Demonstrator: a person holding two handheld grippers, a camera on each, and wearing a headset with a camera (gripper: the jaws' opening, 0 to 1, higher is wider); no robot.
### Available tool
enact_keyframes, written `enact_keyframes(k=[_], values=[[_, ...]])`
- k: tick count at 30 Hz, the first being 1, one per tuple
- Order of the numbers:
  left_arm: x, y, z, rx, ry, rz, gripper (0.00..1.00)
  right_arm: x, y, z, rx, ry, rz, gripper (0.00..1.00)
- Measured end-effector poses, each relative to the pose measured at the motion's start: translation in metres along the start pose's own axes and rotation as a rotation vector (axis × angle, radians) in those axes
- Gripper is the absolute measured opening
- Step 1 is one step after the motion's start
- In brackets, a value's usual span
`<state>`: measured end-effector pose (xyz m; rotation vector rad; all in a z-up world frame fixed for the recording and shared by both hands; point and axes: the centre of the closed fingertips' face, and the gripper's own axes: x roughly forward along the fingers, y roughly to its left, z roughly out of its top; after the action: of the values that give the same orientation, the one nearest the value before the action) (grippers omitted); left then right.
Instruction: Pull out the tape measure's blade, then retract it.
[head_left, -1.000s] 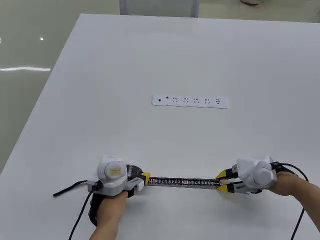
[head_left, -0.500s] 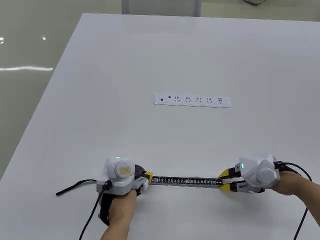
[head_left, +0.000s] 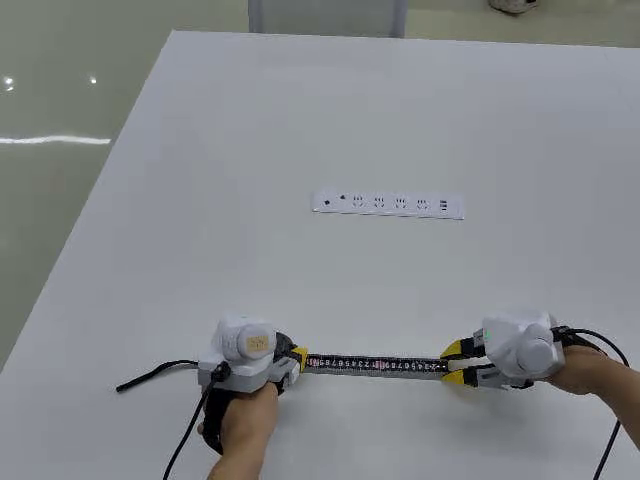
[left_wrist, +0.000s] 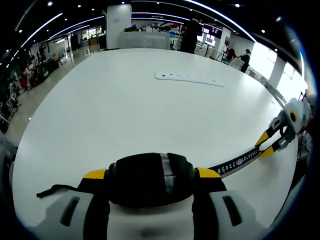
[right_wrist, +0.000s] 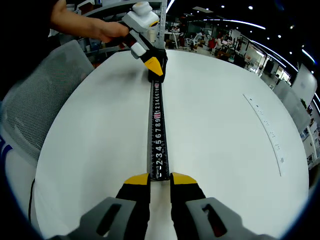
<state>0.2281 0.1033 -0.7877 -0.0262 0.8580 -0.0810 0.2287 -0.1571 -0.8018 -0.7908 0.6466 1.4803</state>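
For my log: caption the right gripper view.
Right gripper pinches the extended blade; left gripper holds the tape measure opposite.

case: tape measure case was black, rounded, with a silver band, clamped in the left gripper | blade: blade was dark with white numerals, drawn out straight, low along the desk, its tip pinched in the right gripper | place: on the person's side of the power strip, well apart, roughly parallel to it

1. Left gripper points right, its jaws clamped on the case.
2. Right gripper points left, facing it, its jaws nearly closed and apparently pinching the blade end.
3. Left hand and right hand hold them from behind.
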Motion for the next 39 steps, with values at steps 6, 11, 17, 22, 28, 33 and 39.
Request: enact_keyframes(k=[6, 11, 17, 22, 28, 33, 39], values=[[0.0002, 0.0008, -0.0003, 0.0, 0.007, -0.006, 0.62, -0.0006, 0.0004, 0.0008, -0.002, 0.0, -0.001, 0.14], [0.0009, 0.0015, -0.0008, 0.0, 0.009, -0.015, 0.62, -0.0014, 0.0008, 0.0015, -0.004, -0.002, -0.004, 0.14], [0.0023, -0.0008, -0.0013, 0.0, 0.017, -0.03, 0.62, -0.0033, 0.0008, 0.0041, -0.011, -0.004, -0.009, 0.14], [0.0058, 0.0019, -0.0022, 0.0, 0.024, -0.039, 0.61, -0.0038, 0.001, 0.0045, -0.013, -0.007, -0.012, 0.14], [0.0025, 0.0006, -0.0024, -0.004, 0.029, -0.046, 0.61, -0.0035, 0.0021, 0.0053, -0.016, -0.007, -0.011, 0.14], [0.0022, -0.0008, -0.0024, 0.004, 0.033, -0.049, 0.62, -0.0023, 0.0021, 0.0074, -0.017, -0.012, -0.007, 0.14], [0.0014, -0.0017, -0.0024, 0.009, 0.04, -0.056, 0.62, -0.0006, 0.0014, 0.0095, -0.023, -0.015, -0.006, 0.14]])
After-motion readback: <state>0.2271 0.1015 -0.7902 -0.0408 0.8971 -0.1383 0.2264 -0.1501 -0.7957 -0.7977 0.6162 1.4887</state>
